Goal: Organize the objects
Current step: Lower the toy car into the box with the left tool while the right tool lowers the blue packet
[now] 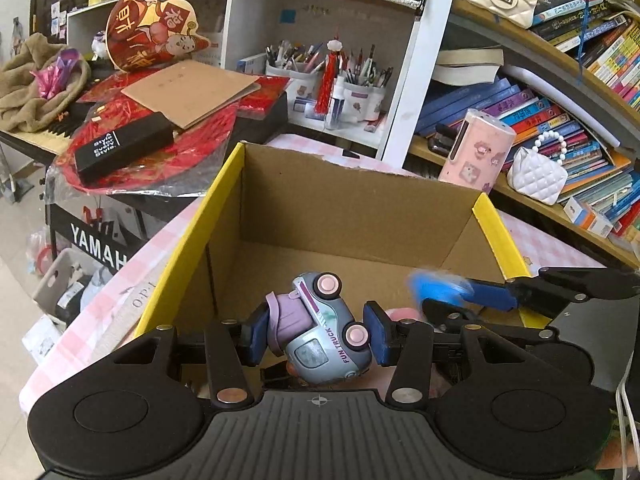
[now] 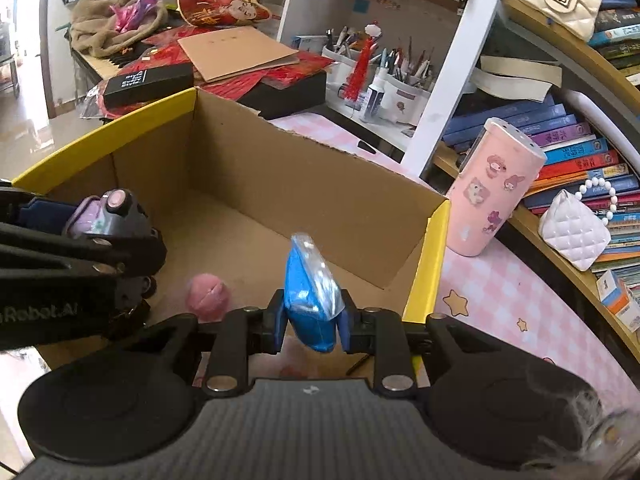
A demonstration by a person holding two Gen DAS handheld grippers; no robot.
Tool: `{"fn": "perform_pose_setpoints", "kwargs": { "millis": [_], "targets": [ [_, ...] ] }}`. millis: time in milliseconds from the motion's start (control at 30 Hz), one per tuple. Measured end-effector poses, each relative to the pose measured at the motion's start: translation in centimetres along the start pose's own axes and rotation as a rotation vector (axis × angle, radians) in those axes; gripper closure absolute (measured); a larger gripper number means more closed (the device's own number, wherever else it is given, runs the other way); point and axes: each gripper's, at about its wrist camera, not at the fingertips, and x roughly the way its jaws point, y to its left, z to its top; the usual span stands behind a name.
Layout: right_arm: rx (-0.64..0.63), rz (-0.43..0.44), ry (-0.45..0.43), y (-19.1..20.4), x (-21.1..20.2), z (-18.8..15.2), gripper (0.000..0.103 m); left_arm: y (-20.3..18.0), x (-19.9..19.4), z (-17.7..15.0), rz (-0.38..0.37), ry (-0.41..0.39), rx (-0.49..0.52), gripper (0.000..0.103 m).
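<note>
Toy truck (image 1: 320,330), grey and lilac with pink wheel hubs, lettered "FUN TRUCK", tipped on its side above open cardboard box (image 1: 340,196) with yellow rims. Pinched between both pads of left gripper (image 1: 316,334), jaws fairly wide. Right gripper (image 2: 312,322) clamped narrowly on one blue plastic-wrapped packet (image 2: 312,292), also over box. One pink ball (image 2: 207,296) on box floor. Two grippers, one box.

Left claw (image 1: 316,334) grips toy truck (image 1: 326,332) over cardboard box (image 1: 340,200).
</note>
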Motion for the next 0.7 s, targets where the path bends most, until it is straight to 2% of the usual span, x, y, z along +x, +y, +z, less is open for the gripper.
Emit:
{"fn": "perform_pose_setpoints", "kwargs": {
  "millis": [67,133,300,467,533,700],
  "targets": [
    [0.018,0.006,-0.007,-0.1,-0.2,0.0,0.065,0.0,-0.6,0.1,-0.003,-0.021,0.000,0.054],
    [0.043,0.006,-0.019,-0.3,-0.5,0.0,0.060,-0.1,-1.4,0.2,-0.008,-0.052,0.000,0.051],
    [0.109,0.021,-0.037,-0.5,-1.9,-0.1,0.060,-0.2,-3.7,0.6,-0.015,-0.124,0.005,0.049],
    [0.147,0.014,-0.116,0.1,-5.1,0.0,0.059,0.2,-6.8,0.5,-0.022,-0.190,-0.002,0.042],
    [0.163,-0.002,-0.147,0.5,-6.5,-0.1,0.054,0.5,-8.2,0.2,-0.024,-0.216,-0.003,0.041],
    [0.201,-0.009,-0.213,1.8,-10.3,-0.8,0.054,1.9,-10.8,-1.0,-0.011,-0.241,-0.027,0.036]
  ]
}}
